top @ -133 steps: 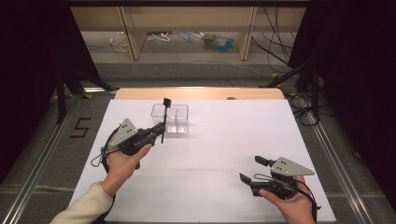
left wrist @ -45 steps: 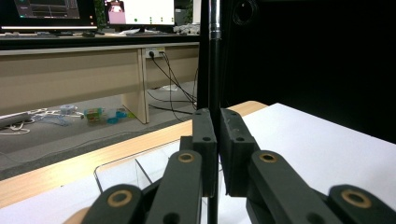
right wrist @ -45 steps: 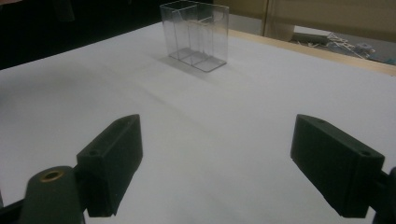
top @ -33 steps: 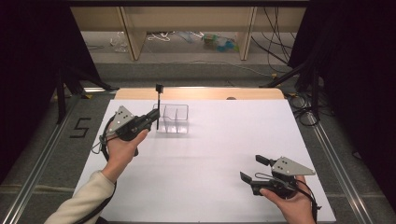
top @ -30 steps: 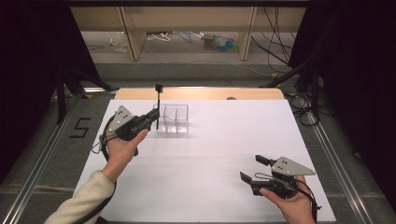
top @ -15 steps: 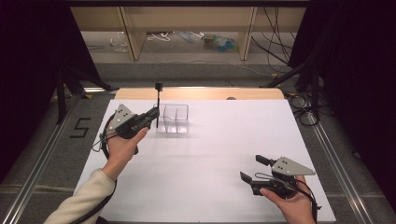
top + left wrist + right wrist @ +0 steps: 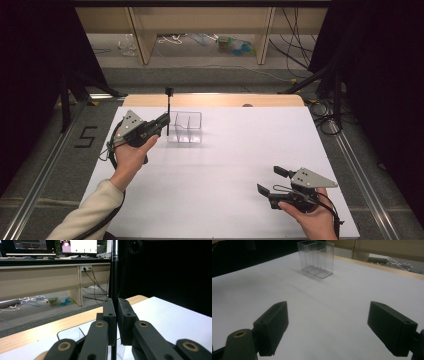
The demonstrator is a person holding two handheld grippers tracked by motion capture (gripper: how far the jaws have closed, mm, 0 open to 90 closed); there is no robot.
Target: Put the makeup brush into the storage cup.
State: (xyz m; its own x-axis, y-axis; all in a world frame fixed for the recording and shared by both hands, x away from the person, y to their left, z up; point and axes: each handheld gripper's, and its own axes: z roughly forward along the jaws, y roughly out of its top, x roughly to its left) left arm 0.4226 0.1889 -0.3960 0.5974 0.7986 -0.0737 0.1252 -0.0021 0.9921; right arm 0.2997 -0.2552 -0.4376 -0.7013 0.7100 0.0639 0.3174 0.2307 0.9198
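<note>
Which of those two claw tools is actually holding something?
The left gripper, beside the clear box: its jaws are shut on a thin black rod held upright. The right gripper, near the table's front edge, is open and holds nothing.

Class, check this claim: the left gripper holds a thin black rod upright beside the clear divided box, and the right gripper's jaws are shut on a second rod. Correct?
Not quite. The right gripper is open and holds nothing, as the right gripper view shows. The left gripper does hold the thin black rod upright beside the clear divided box.
</note>
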